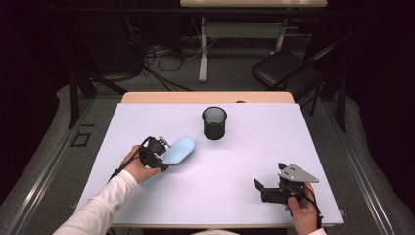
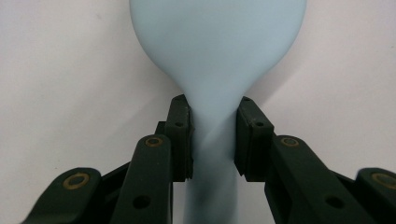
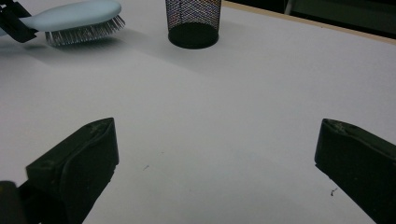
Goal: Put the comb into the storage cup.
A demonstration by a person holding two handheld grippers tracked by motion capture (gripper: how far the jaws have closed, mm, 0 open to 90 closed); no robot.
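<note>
Left tool (image 2: 212, 140) clenches smooth pale-blue oval hairbrush's (image 2: 217, 51) narrow handle; right tool (image 3: 217, 172) gapes wide, empty.

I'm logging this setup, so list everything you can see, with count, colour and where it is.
hairbrush: one, light blue, left of table centre, bristles down, handle clamped in the left gripper
mesh cup: one, black, upright, far middle of the table
table: one, white top with a wooden far edge
chair: one, black, on the floor beyond the table's right corner
far table: one, pale frame, background
left gripper: one, black, shut on the hairbrush handle
right gripper: one, black with grey plate, near right, jaws apart, holding nothing
hands: two, white sleeves
</note>
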